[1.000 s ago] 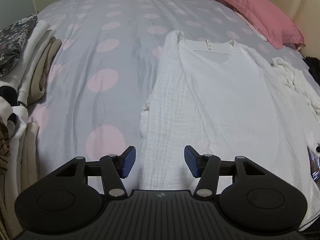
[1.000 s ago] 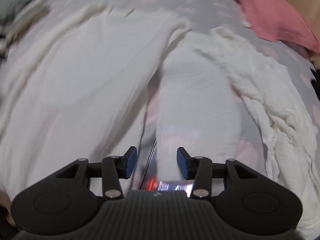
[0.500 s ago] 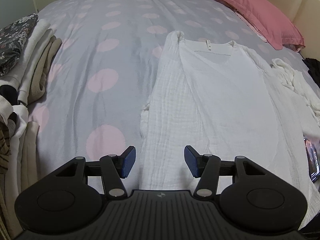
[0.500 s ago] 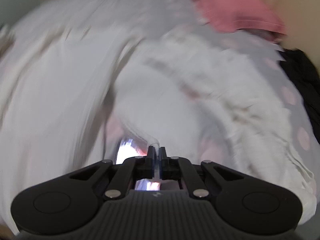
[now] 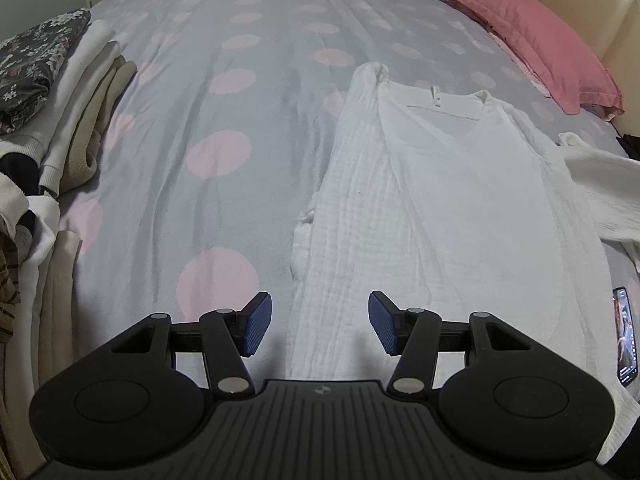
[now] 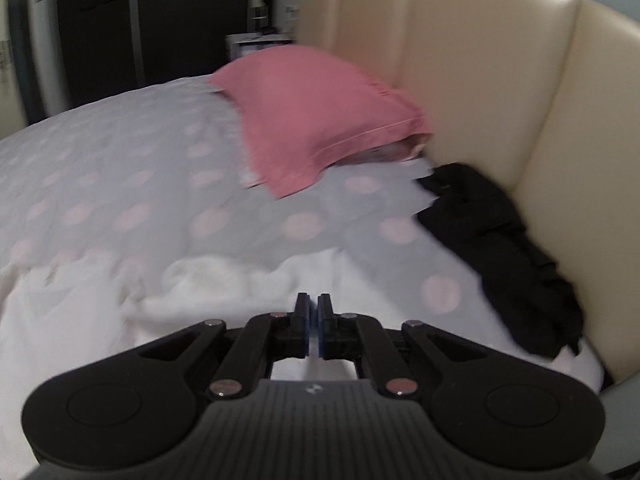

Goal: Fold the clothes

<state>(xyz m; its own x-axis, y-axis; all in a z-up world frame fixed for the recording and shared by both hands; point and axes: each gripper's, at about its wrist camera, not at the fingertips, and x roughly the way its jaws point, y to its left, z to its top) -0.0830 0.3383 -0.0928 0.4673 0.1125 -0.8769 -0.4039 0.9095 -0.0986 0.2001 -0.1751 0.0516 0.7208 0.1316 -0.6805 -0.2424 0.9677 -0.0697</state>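
A white crinkled V-neck top [image 5: 440, 200] lies flat on the dotted grey bedcover [image 5: 224, 128], its left sleeve folded in along the body. My left gripper [image 5: 320, 320] hovers open over the top's lower left edge with nothing between its blue pads. The top's right sleeve [image 5: 600, 184] is stretched out and lifted at the right edge of the left wrist view. In the blurred right wrist view, my right gripper [image 6: 313, 320] is shut, with white fabric [image 6: 120, 312] bunched just under and behind the fingers, apparently pinched.
Folded clothes are stacked along the bed's left side [image 5: 80, 100]. A pink pillow [image 6: 316, 120] and a crumpled black garment [image 6: 500, 248] lie against the cream headboard [image 6: 500, 80]. A lit phone [image 5: 625, 336] rests on the bed right of the top.
The right gripper went from open to shut on the white fabric, then swung up to face the headboard. The right sleeve rose from a crumpled heap. The left gripper stayed put.
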